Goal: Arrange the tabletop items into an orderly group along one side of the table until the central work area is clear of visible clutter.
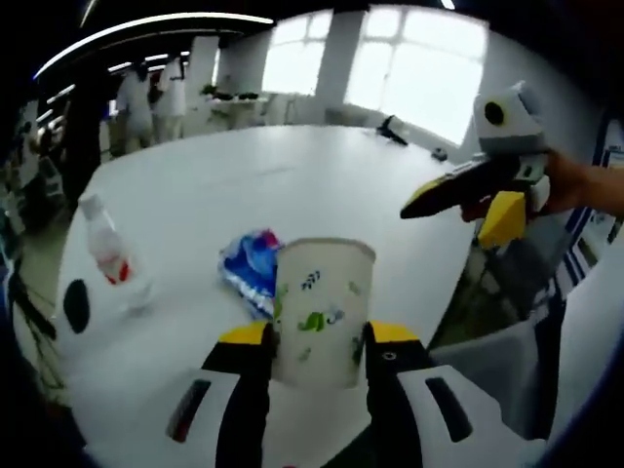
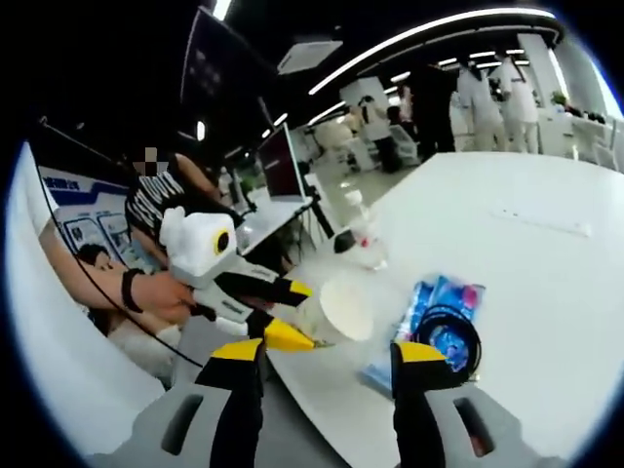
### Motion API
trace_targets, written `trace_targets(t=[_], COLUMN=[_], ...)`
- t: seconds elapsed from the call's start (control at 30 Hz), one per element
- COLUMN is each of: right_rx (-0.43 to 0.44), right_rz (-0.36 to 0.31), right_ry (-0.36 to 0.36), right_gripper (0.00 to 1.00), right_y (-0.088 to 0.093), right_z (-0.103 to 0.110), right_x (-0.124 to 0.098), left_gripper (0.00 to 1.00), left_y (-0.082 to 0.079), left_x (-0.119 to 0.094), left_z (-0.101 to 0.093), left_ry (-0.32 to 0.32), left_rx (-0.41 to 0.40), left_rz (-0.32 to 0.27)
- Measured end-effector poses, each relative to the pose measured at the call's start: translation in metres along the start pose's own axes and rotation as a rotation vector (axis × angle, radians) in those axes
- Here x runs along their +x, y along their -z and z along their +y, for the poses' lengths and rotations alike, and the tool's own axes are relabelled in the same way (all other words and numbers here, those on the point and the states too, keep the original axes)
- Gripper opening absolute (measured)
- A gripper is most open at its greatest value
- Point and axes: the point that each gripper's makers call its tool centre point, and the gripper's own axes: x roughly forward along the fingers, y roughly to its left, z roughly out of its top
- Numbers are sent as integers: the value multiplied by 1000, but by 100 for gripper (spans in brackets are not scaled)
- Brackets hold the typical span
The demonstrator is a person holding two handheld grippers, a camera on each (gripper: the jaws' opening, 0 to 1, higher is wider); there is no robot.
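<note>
The left gripper [image 1: 317, 341] is squeezing a paper cup [image 1: 320, 312] low in the frame. A blue packet [image 1: 249, 268] is lying behind it, a bottle [image 1: 109, 253] at left. The right gripper [image 2: 327, 356] jaws are hanging open.

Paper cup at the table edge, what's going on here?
A person is working two handheld grippers at a white table. The left gripper is shut on the paper cup near the edge. The right gripper hangs open and empty nearby. A blue packet and plastic bottle sit beside the cup.
</note>
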Motion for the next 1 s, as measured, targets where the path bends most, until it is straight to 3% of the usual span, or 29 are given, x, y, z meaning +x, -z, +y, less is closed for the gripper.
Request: trace_targets(t=[0.27,0.63,1.0], right_rx=[10,71,114], right_rz=[-5,-4,1], right_ry=[-22,-62,-103], right_gripper=[47,35,21], right_y=[-2,11,22], right_z=[4,14,24], right_x=[4,9,12], left_gripper=[37,37,37], left_y=[-7,-15,-8], left_x=[3,-2,0], left_z=[-20,-54,-78], left_ry=[40,93,167], left_rx=[87,247,352], left_rz=[7,32,60])
